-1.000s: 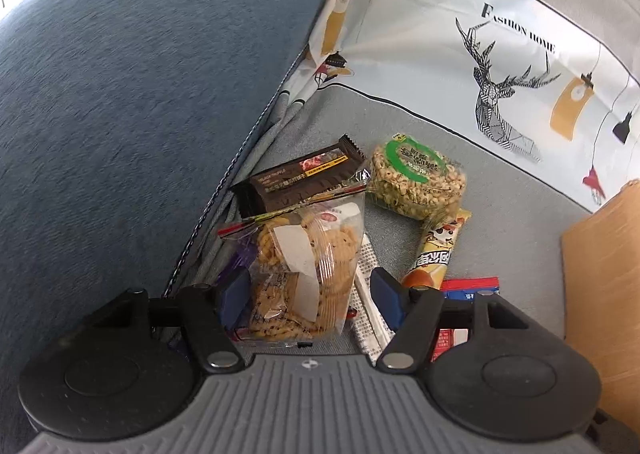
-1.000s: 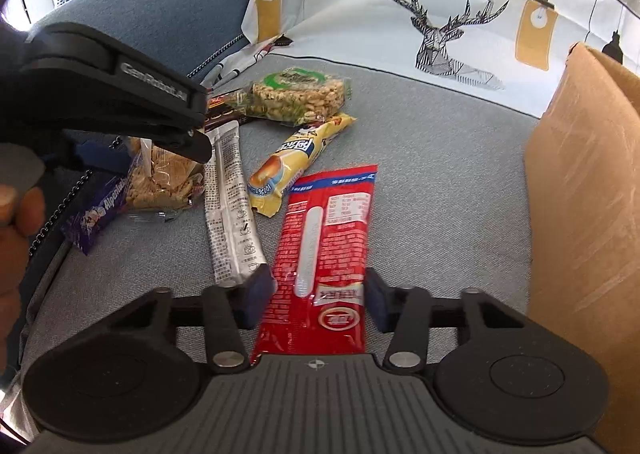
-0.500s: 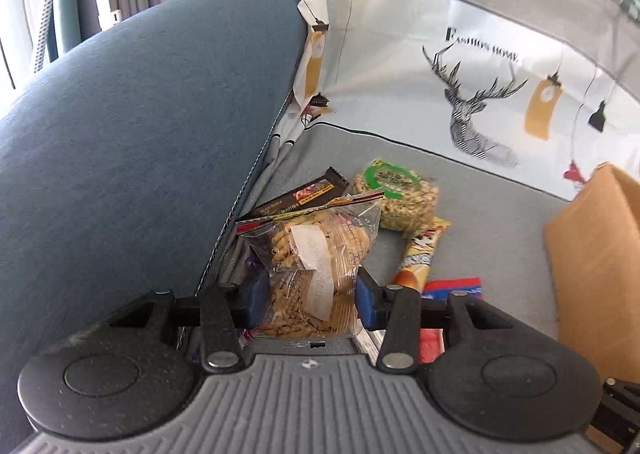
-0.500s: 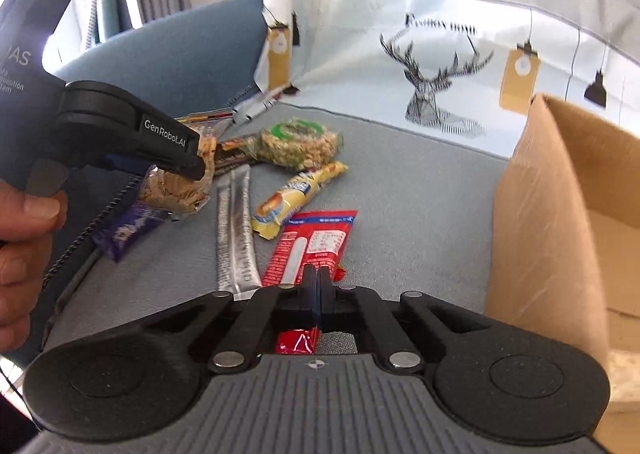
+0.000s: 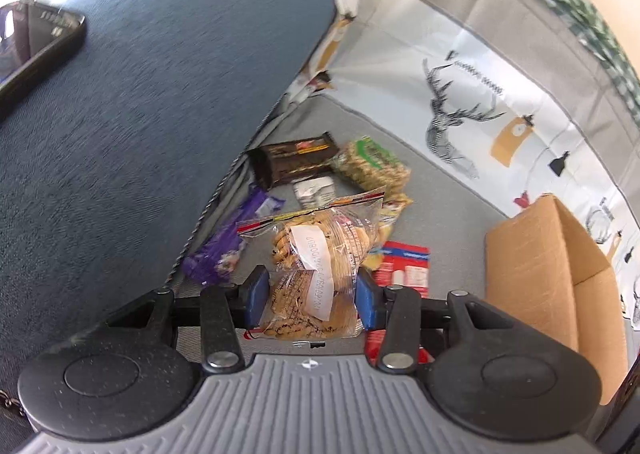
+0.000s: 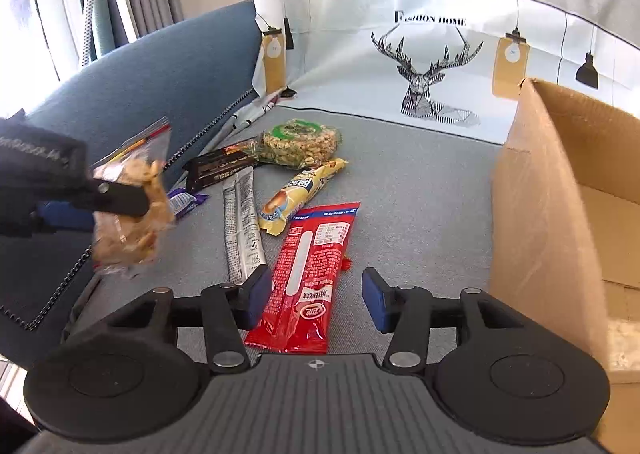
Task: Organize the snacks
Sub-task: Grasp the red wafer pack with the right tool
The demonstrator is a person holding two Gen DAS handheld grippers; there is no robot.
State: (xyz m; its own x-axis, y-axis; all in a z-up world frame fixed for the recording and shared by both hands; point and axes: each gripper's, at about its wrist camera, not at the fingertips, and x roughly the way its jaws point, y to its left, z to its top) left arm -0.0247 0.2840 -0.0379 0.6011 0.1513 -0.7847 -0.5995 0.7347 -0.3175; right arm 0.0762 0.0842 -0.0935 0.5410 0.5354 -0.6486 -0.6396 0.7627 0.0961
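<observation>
The left hand-held gripper (image 5: 308, 300) is clamped on a clear plastic bag of brown cookies with a white label (image 5: 316, 270), both blue pads pressing its lower half, and the bag hangs clear of the grey sofa seat (image 6: 420, 190). The open brown cardboard box (image 6: 568, 190) is the landmark: in the left wrist view it stands to the right of the held bag and a little beyond it, its near wall facing the bag, so a carry there has to clear that upper edge.

The right hand-held gripper (image 6: 316, 296) is opening, its jaws astride the near end of a long red foil snack packet (image 6: 308, 274) that lies flat on the seat just left of the box. The pads appear not to touch it, though the left pad sits very close. The packet's long axis runs away from this gripper, tilting slightly toward the box, and this gripper is the one nearer the box.

Farther left of the box lie a yellow wrapped bar (image 6: 300, 194), a silver sachet (image 6: 244, 230), a green-labelled nut cake (image 6: 300, 140), a dark chocolate bar (image 6: 218, 170) and a purple wrapper (image 5: 224, 250) against the blue sofa armrest (image 5: 140, 126). The seat between packet and box is bare.
</observation>
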